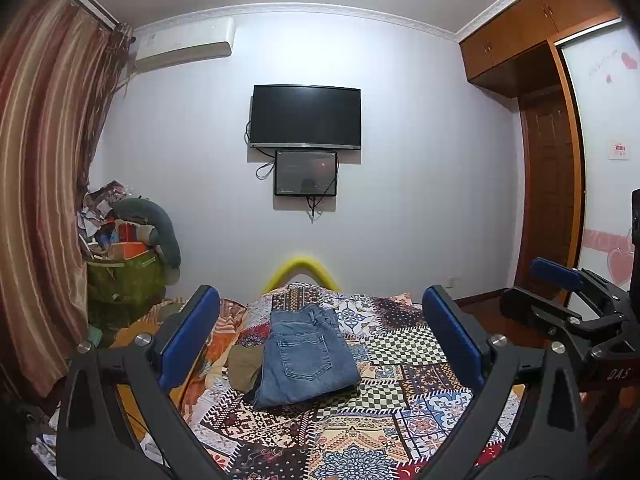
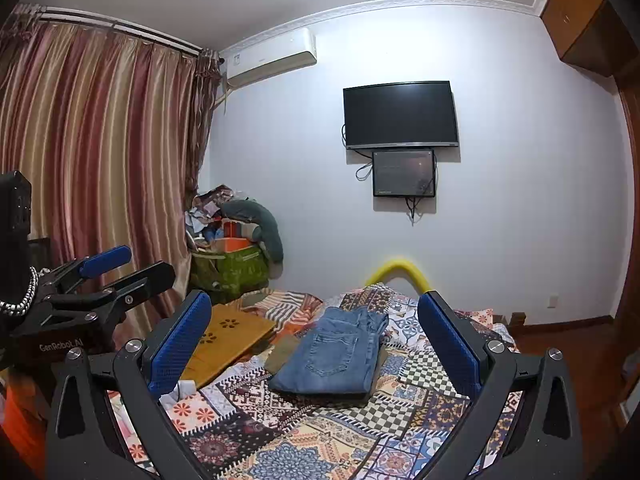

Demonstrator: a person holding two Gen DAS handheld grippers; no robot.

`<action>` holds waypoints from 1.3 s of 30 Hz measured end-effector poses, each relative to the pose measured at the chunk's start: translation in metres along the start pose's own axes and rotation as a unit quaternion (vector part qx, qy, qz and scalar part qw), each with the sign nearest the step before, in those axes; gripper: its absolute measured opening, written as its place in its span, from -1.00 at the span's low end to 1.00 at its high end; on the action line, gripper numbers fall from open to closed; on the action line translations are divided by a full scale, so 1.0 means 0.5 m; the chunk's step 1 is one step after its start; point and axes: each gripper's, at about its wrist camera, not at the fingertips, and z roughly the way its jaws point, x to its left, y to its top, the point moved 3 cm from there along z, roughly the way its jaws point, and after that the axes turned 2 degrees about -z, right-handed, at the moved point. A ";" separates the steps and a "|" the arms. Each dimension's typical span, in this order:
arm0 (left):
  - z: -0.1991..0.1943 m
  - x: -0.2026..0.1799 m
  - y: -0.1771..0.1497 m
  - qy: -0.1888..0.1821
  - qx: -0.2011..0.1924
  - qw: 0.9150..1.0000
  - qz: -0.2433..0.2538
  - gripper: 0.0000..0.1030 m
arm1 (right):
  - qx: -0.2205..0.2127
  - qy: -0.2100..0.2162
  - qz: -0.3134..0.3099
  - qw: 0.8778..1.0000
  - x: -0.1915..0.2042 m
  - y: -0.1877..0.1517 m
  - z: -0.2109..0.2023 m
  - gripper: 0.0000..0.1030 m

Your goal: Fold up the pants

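fingers [image 1: 202,340]: left gripper [image 1: 320,344] and right gripper [image 2: 316,344] both spread wide, empty | jeans [image 1: 308,356] folded compact at lower centre on the patchwork bed [image 1: 420,412] | denim – heavy, limp, grippy; pinch stacked edges – not single layers

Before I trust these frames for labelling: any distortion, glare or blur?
Left wrist view: fisheye bends the curtain and ceiling edge; dark corners; jeans sharp. Right wrist view: same bending; faint reflections on the small screen; jeans sharp.
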 end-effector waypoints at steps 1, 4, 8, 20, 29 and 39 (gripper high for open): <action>0.001 -0.002 0.000 -0.003 0.001 1.000 0.000 0.99 | 0.000 0.000 0.000 1.000 -0.002 0.000 -0.001 1.00; 0.003 -0.006 0.000 -0.002 0.002 1.000 0.002 0.99 | 0.003 -0.002 -0.001 1.000 -0.005 0.001 -0.002 1.00; 0.007 -0.008 -0.002 -0.004 0.004 1.000 0.000 0.99 | 0.004 -0.001 0.002 1.000 -0.008 0.001 -0.004 1.00; 0.016 -0.008 -0.006 -0.009 0.012 1.000 -0.005 0.99 | 0.010 0.001 0.004 1.000 -0.009 -0.002 -0.004 1.00; 0.018 -0.008 -0.004 -0.018 0.014 1.000 -0.007 0.99 | 0.010 0.001 0.007 1.000 -0.012 -0.001 -0.005 1.00; 0.019 -0.013 -0.007 -0.019 0.018 1.000 -0.006 0.99 | 0.009 0.001 0.009 1.000 -0.012 -0.001 -0.006 1.00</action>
